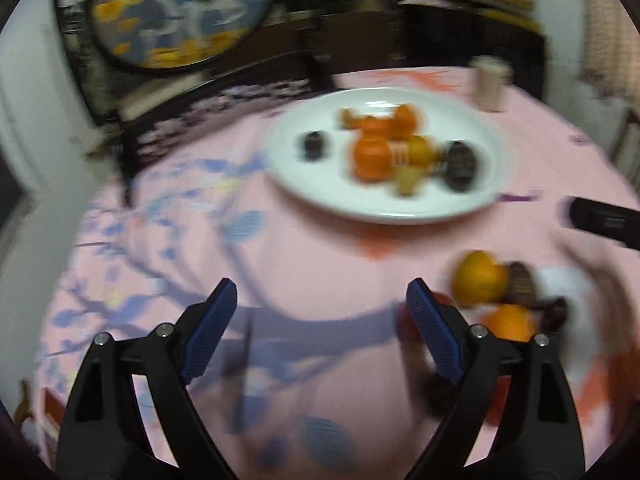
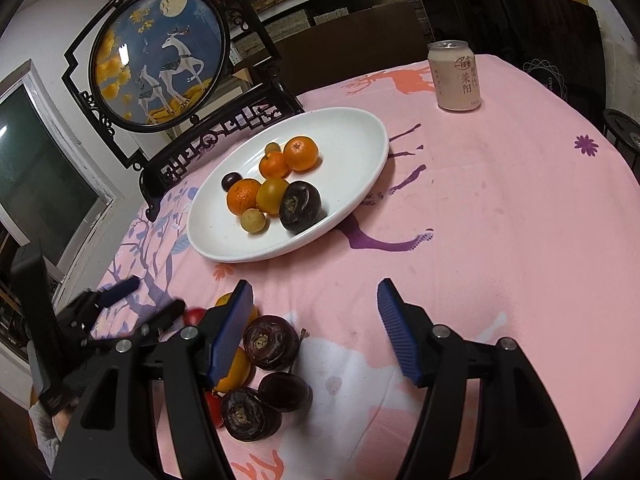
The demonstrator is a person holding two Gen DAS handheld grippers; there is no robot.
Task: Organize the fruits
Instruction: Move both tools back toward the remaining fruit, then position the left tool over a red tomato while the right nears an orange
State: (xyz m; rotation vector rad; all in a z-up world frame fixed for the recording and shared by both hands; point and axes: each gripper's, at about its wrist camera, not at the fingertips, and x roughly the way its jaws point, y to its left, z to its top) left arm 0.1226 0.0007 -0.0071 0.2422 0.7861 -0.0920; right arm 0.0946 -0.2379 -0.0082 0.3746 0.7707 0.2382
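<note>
A white oval plate on the pink tablecloth holds several oranges, a dark water chestnut and small yellow fruits; it also shows, blurred, in the left wrist view. Loose fruit lies on the cloth near me: dark chestnuts, oranges and something red. My left gripper is open and empty, just left of that pile; it also shows in the right wrist view. My right gripper is open and empty, its left finger over the pile.
A pale drink can stands at the far side of the table. A round framed deer picture on a dark carved stand sits behind the plate at the left. A dark chair back is beyond the table.
</note>
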